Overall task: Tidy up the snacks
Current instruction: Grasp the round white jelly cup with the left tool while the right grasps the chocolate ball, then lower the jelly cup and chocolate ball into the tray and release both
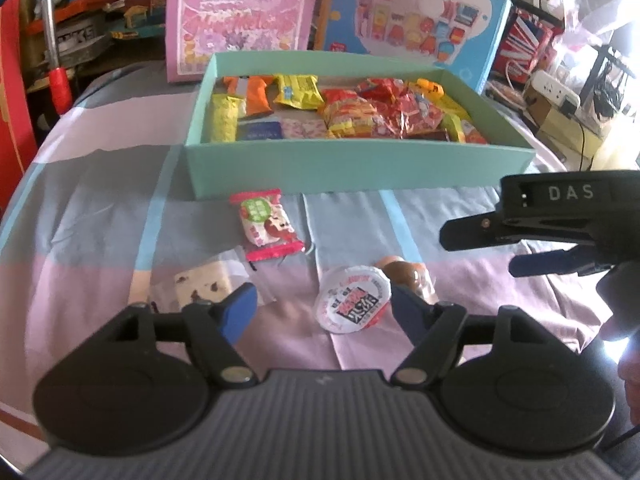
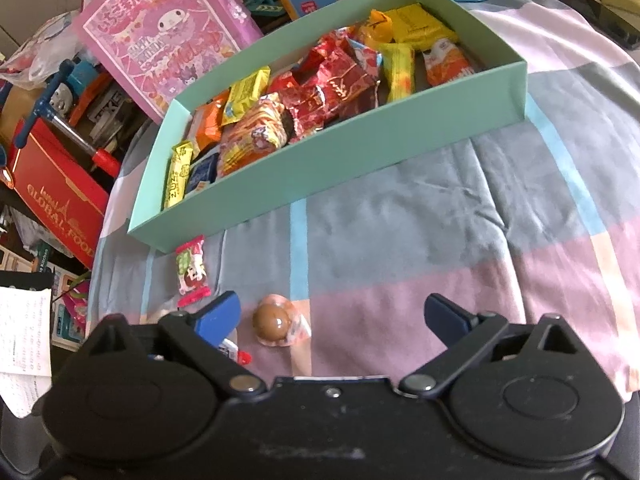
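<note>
Box: we see a mint-green box [image 1: 360,164] lying open on the checked bedcover [image 1: 100,208], already crowded with wrapped snacks [image 1: 352,112] in yellow, orange and red.
Loose snacks: 4 pieces lie on the cover in front of the box, none of them touching it.
Red-and-white candy [image 1: 267,224]: nearest the box, just before its front wall; in the right wrist view it sits below the box's left corner [image 2: 193,272].
Cookie packet [image 1: 202,284]: clear wrap, pale biscuit with dark chips, partly hidden behind the left finger of our left tongs.
Round sealed cup [image 1: 352,300]: white foil lid with print, tipped towards us, lying between the fingers of the left tongs.
Chocolate ball [image 2: 274,322]: brown, in clear wrap, just right of the cup and beside the left finger of the right tongs.
Left tongs [image 1: 320,308]: spread, blue pads clear of the cup on both sides, pinching nothing.
Right tongs [image 2: 336,314]: spread wide, holding nothing, hovering over the cover close to the chocolate ball; from the left wrist view they come in from the right edge.
Background: a pink cartoon box [image 1: 240,16] and a blue toy box [image 1: 416,20] stand behind the green box.
</note>
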Demonstrator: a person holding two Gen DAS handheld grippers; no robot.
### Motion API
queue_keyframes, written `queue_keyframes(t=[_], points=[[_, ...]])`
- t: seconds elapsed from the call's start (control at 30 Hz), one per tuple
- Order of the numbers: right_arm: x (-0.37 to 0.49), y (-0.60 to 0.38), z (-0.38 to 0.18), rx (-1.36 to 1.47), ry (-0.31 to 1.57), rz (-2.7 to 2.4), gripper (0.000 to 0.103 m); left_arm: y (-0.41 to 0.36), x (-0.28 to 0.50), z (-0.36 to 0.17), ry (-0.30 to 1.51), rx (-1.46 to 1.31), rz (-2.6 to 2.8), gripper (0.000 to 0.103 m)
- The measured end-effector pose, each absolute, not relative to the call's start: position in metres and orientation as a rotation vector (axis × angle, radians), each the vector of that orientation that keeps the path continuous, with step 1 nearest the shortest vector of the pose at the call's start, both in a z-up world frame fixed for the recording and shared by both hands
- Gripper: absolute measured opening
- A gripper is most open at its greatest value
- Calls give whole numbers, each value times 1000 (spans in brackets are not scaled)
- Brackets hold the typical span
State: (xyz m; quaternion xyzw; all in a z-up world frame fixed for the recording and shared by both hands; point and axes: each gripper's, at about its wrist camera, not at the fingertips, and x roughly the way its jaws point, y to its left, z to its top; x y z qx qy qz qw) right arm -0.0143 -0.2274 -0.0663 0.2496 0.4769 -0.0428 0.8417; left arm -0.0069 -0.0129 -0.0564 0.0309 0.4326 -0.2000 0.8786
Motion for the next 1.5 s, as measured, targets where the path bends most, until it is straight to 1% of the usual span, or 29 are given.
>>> queue_keyframes(t=[0.13,0.23,0.27,0.3,0.33,0.4,0.47,0.5,0.53,0.57,0.63,0.9,1.1,1.17,1.2,1.23,1.5], points=[[-10,-227,-71,518,1029,-76,89,-24,-1,-64,918,78,-435,72],[-8,-227,-71,507,1029,-76,86,-35,5,-70,930,98,-461,64],[-7,-226,-71,499,1027,-79,86,-38,6,-72,939,105,-469,51],[-6,-225,-71,488,1025,-81,86,-41,9,-75,957,116,-471,43],[-5,-224,-71,479,1024,-80,85,-43,9,-76,948,130,-466,43],[-3,-223,-71,466,1027,-69,79,-40,12,-75,959,112,-471,43],[1,-219,-70,449,1031,-51,65,-34,16,-75,975,86,-467,42],[3,-215,-70,433,1032,-38,60,-31,17,-75,982,76,-460,42],[5,-212,-69,418,1033,-23,51,-26,18,-74,988,64,-453,42],[7,-208,-68,402,1033,-6,45,-22,19,-73,993,53,-449,42],[11,-199,-67,372,1031,34,44,-11,20,-73,1013,17,-443,42],[18,-169,-75,236,1055,95,44,16,19,-75,1023,-54,-410,43],[10,-145,-76,22,1037,126,45,19,18,-76,1009,-59,-410,43],[5,-135,-78,-90,1019,128,38,19,18,-77,1008,-64,-410,43],[4,-134,-78,-107,1015,130,37,19,18,-77,1008,-66,-409,43],[4,-136,-77,-95,1018,123,31,18,19,-77,1008,-67,-408,43],[3,-169,-63,109,1029,76,30,7,14,-69,1003,-52,-430,43]])
